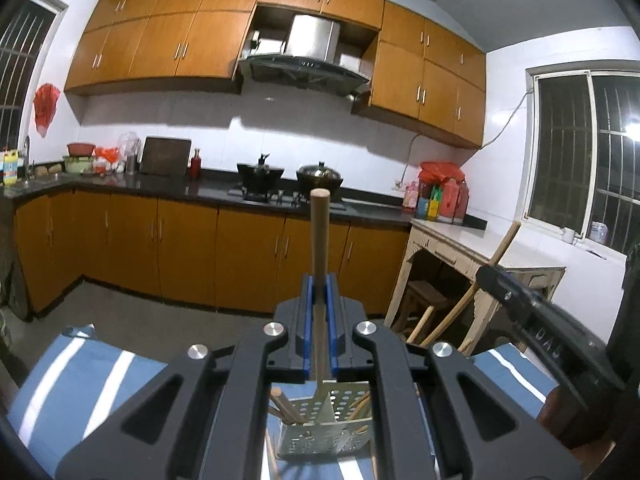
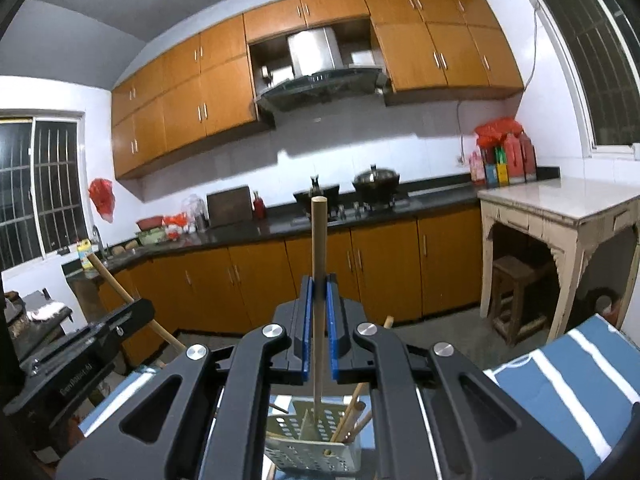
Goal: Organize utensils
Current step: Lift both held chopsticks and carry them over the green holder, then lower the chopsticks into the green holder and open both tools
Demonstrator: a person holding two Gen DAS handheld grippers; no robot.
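Chopstick [image 1: 319, 240], pale wood, round and blunt at its upper end, stands upright in the left wrist view, pinched between the blue pads [image 1: 307, 320] of the left gripper [image 1: 319, 292], whose jaws are clenched on it. Its lower end drops into a perforated metal utensil holder [image 1: 324, 428] seen through the gap in the gripper frame. That holder has round holes in its walls, a divider inside, and more wooden chopsticks [image 1: 282, 404] leaning in its compartments; which compartment the held stick enters I cannot tell. The holder sits on a blue cloth with white stripes [image 1: 100, 368]. At the right edge this view alone shows the right gripper's black body [image 1: 552, 328] from outside, with a wooden stick [image 1: 472, 296] slanting up past it.

From the right wrist view, a second chopstick [image 2: 319, 264], the same pale round wood, stands upright and is grasped between the blue pads [image 2: 307, 320] of the right gripper [image 2: 319, 292], jaws closed on it. Its tip reaches down into the utensil holder [image 2: 316, 436], beside 2 or 3 leaning chopsticks [image 2: 352, 416]. Only this view shows the left gripper's body [image 2: 80, 344] at the left, with its stick [image 2: 132, 300] angled across, and the striped cloth [image 2: 560, 392] at the right. A cream side table [image 2: 560, 216] stands in full behind.
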